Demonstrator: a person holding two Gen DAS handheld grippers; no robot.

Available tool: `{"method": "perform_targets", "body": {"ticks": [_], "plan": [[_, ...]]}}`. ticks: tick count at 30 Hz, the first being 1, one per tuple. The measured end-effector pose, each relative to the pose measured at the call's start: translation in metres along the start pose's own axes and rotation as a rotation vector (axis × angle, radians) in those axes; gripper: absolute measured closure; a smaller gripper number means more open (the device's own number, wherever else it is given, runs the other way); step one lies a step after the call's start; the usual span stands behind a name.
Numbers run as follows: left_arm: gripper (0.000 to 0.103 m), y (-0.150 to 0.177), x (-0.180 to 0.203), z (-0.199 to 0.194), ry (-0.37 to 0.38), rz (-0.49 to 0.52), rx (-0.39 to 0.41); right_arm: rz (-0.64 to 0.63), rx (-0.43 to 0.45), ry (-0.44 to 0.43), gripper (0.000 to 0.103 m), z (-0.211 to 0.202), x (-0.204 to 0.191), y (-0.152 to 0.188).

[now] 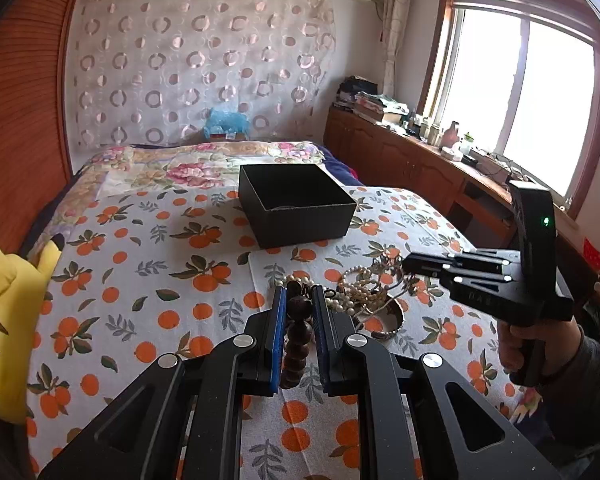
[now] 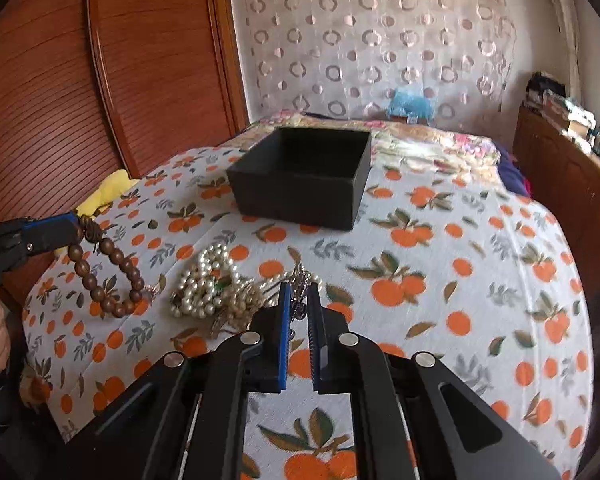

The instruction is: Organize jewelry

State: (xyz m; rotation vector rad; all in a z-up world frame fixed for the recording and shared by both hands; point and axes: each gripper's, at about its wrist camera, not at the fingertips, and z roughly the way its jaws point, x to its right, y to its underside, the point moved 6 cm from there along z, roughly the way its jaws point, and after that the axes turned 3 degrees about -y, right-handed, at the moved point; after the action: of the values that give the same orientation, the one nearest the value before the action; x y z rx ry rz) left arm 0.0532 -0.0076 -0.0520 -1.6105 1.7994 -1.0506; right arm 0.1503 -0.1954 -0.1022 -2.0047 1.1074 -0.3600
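My left gripper [image 1: 299,294] is shut on a dark wooden bead bracelet [image 1: 298,340]. In the right wrist view the bracelet [image 2: 108,276] hangs from that gripper [image 2: 74,222] over the bedspread. A heap of pearl strands and metal jewelry [image 1: 370,286] lies on the orange-print cloth; it also shows in the right wrist view [image 2: 212,284]. My right gripper [image 2: 299,290] is nearly closed around a thin silver piece [image 2: 300,300] at the heap's right edge. An open black box [image 1: 296,202] sits beyond, also in the right wrist view [image 2: 300,178].
A yellow plush toy [image 1: 8,320] lies at the bed's left edge. A wooden wardrobe [image 2: 100,72] stands left of the bed. A wooden cabinet [image 1: 420,160] with clutter runs under the window on the right. A metal bangle [image 1: 388,320] lies by the heap.
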Motion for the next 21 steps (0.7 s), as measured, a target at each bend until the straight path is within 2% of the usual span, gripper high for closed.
{"method": "perform_targets", "body": {"ticks": [15, 16, 21], "plan": [[0.091, -0.006, 0.004, 0.006, 0.003, 0.011, 0.005, -0.129, 0.062, 0.096, 0.096, -0.021, 0.007, -0.041], [0.091, -0.008, 0.005, 0.006, 0.004, 0.016, 0.006, -0.132, 0.063, 0.102, 0.1, -0.022, 0.008, -0.043], [0.091, -0.023, 0.008, 0.008, 0.006, 0.029, 0.025, -0.153, 0.066, 0.125, 0.101, -0.025, 0.014, -0.052]]}}
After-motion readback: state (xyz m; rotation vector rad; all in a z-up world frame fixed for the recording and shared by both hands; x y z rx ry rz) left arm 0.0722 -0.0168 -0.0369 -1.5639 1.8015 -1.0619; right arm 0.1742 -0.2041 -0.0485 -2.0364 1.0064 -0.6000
